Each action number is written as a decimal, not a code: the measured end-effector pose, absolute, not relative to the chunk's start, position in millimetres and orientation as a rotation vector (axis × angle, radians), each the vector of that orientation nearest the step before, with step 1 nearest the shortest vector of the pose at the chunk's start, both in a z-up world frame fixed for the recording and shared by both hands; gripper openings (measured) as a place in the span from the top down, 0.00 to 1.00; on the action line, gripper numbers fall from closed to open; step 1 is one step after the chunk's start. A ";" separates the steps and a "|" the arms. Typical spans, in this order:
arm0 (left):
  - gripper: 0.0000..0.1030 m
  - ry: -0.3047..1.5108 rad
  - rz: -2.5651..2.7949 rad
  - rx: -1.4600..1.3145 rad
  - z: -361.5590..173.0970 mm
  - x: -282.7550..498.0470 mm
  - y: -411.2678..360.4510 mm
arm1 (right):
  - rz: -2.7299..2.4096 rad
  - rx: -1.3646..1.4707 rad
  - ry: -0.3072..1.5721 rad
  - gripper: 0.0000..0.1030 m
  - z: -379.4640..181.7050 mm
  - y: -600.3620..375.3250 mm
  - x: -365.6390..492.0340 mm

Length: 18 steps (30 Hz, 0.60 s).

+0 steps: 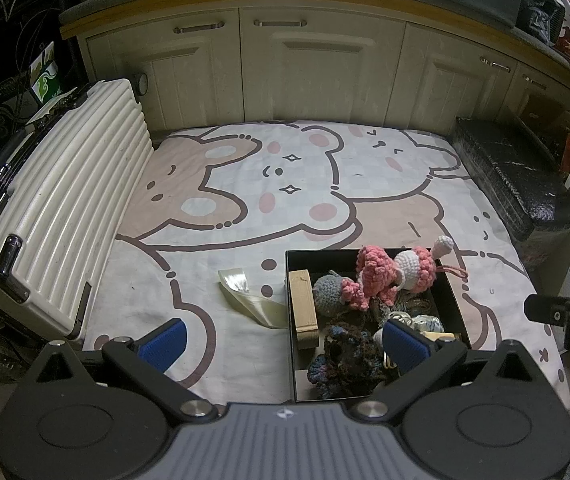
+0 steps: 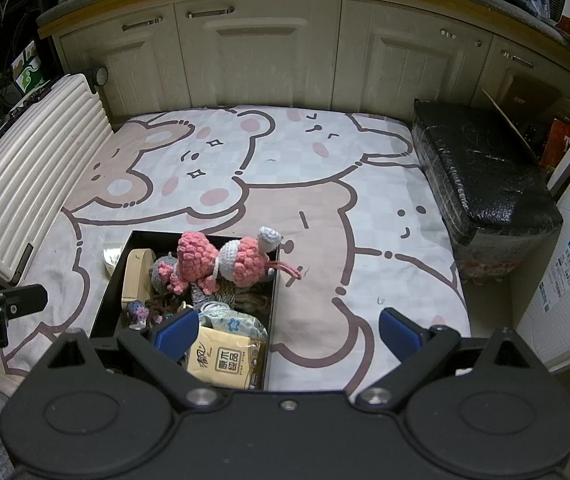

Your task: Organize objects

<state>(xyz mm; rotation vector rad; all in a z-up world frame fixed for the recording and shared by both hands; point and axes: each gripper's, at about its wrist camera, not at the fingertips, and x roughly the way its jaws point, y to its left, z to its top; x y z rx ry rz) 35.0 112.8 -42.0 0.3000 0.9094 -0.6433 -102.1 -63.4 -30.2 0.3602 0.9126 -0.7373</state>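
Both the left tongs and the right tongs hover spread wide, pinching nothing. The black box lies on the bed between them, a pink crochet toy piled on top.

Box sits on the blanket, near its front edge; crochet doll lies on top of the pile in the box, toward the back wall; wooden block stands along the box's left wall; tissue pack in the front part of the box; tape strip on the blanket just left of the box; suitcase along the blanket's left edge; wrapped bin at its right edge; cabinets behind.
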 end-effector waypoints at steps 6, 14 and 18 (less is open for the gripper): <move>0.00 0.910 -0.643 0.299 -41.8 35.1 112.6 | -0.737 0.361 0.914 0.05 -30.8 -63.6 -102.4; 0.00 0.910 -0.643 0.300 -41.5 35.4 112.4 | -0.737 0.361 0.914 0.05 -30.2 -63.9 -102.0; 0.00 0.910 -0.643 0.300 -41.6 35.4 112.5 | -0.737 0.361 0.914 0.05 -30.2 -63.9 -101.9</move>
